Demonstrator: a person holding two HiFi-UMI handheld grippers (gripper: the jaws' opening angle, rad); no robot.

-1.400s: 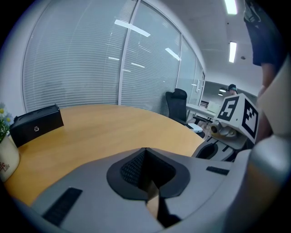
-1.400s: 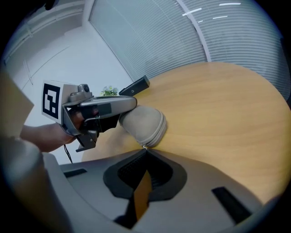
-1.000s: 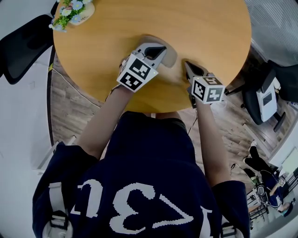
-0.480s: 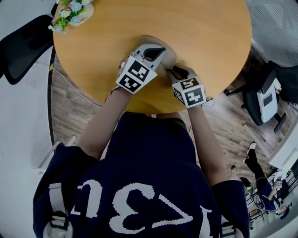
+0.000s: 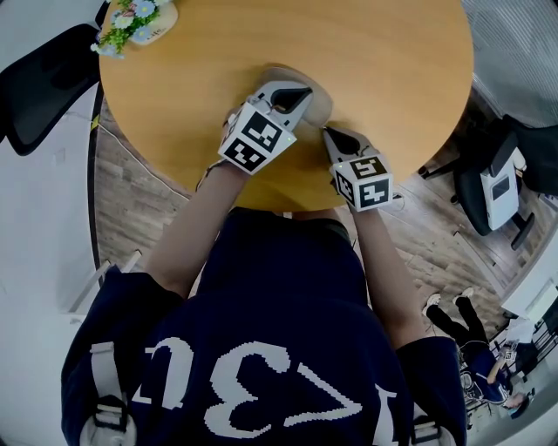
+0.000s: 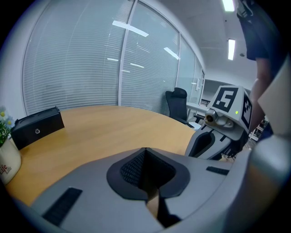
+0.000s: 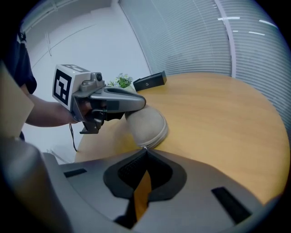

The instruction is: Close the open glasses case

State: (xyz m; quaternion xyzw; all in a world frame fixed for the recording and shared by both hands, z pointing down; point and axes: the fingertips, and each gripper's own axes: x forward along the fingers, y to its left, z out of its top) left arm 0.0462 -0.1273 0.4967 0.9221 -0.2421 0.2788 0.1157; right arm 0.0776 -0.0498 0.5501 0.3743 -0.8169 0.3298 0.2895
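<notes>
A beige glasses case (image 5: 321,104) (image 7: 148,125) lies near the front edge of the round wooden table (image 5: 366,43). Its lid is down, and a seam runs round its rim. My left gripper (image 5: 303,91) (image 7: 142,103) lies flat on top of the case with its jaws together. The left gripper view (image 6: 145,149) shows those jaws meeting, and the case is hidden beneath them. My right gripper (image 5: 329,132) (image 7: 145,148) is shut, its tips right at the case's near rim. I cannot tell whether they pinch anything there.
A flower pot (image 5: 135,19) (image 6: 6,154) and a black box (image 6: 37,127) (image 7: 150,80) stand at the table's far left. Office chairs (image 5: 39,87) (image 5: 506,174) flank the table. The table's front edge runs just behind both grippers.
The right gripper has swung left from the open table to the case's near rim, opened on the way and shut again. The left gripper has stayed on the case.
</notes>
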